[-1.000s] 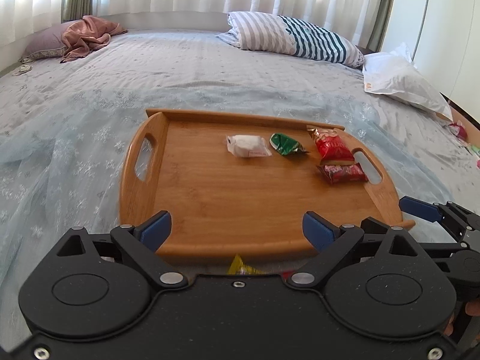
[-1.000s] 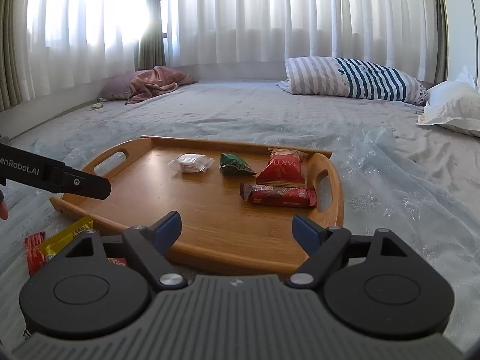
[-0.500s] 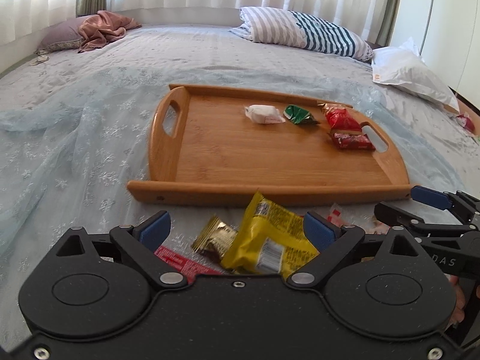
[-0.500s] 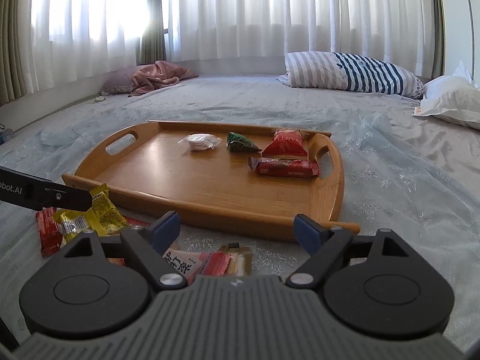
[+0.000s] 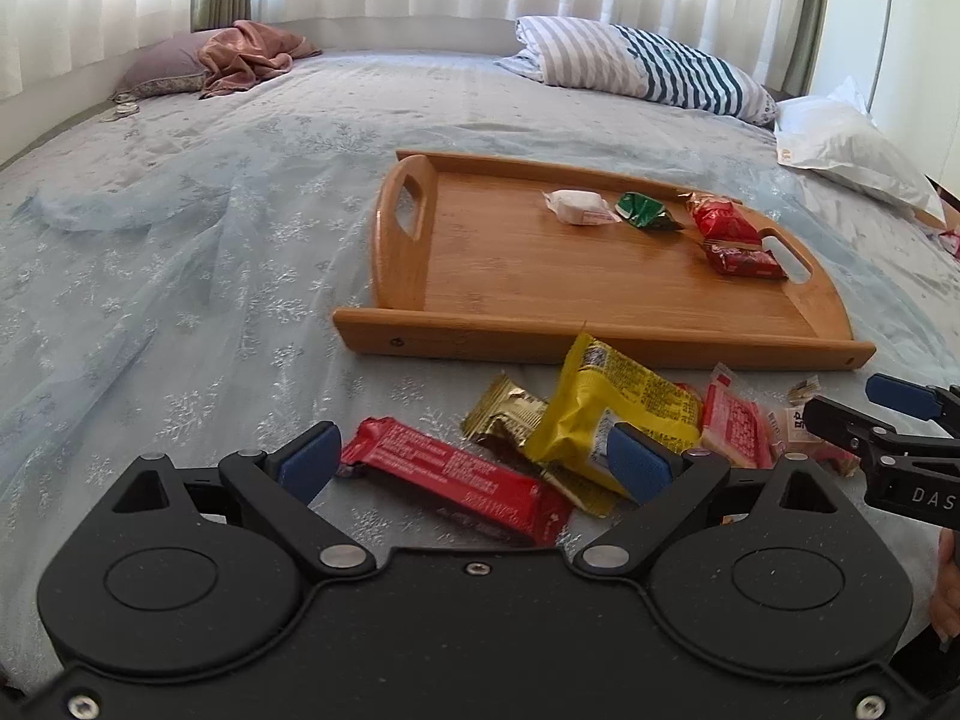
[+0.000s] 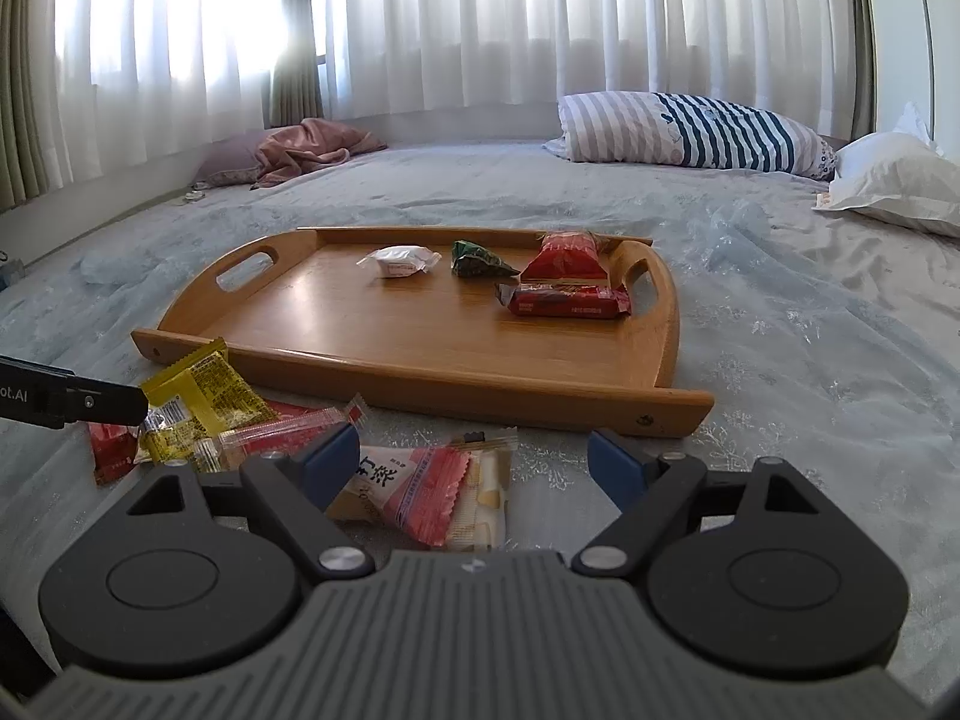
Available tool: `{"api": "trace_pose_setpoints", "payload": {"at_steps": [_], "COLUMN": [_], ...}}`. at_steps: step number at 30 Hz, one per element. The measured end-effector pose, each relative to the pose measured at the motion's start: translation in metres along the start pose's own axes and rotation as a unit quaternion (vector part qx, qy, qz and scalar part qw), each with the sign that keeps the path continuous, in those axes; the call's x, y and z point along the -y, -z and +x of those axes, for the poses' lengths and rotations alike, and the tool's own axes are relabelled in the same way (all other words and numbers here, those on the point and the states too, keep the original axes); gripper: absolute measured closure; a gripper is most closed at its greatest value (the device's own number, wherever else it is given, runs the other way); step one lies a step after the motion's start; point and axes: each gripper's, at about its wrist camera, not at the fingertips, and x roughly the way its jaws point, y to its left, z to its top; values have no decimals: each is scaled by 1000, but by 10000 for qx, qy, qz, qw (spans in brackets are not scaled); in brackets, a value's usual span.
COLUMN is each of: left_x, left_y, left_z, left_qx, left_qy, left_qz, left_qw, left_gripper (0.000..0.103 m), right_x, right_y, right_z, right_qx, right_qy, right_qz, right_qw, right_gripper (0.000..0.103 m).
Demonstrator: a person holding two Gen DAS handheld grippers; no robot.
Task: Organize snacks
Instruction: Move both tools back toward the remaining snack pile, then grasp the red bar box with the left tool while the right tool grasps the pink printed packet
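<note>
Both tools wide, holding nothing: left tool over the red bar, right tool over the pink packet, on the bed beside the tray's near edge. Overlapping wrappers risk a double pick.

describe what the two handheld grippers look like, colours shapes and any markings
The left gripper has a matte black body with two round discs, silver pivot screws, angular black linkage arms and blue pads on its fingertips. The right gripper has the same black linkages and blue pads, but a ribbed grey centre panel. White lettering shows on each gripper's side in the other's view. No cables or sleeves are visible.
</note>
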Motion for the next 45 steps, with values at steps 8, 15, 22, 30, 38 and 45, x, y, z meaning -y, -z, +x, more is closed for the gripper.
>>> {"api": "trace_pose_setpoints", "payload": {"at_steps": [8, 15, 22, 30, 38, 45], "left_x": [-7, -9, -5, -2, -2, -1], "left_y": [10, 13, 14, 16, 19, 19], "left_z": [-1, -1, 6, 19, 23, 23], "left_qx": [-39, 10, 56, -68, -80, -80], "left_qy": [-17, -118, -260, -196, -139, -116], "left_qz": [-8, 77, 392, 552, 614, 619], "left_qw": [10000, 9999, 9989, 9983, 9980, 9980], "left_gripper": [15, 21, 18, 13, 12, 18], "right_x": [-3, -9, -21, -34, -42, -45], "right_y": [10, 14, 13, 14, 20, 24], "right_z": [-1, 0, 3, 5, 4, 2], "right_qx": [-20, 15, 30, 66, 200, 319], "right_qy": [-45, -96, -52, -32, 92, 123], "right_qz": [94, 47, -228, -508, -713, -829], "right_qw": [9999, 9999, 9997, 9987, 9972, 9960], "right_gripper": [12, 12, 12, 12, 12, 12]}}
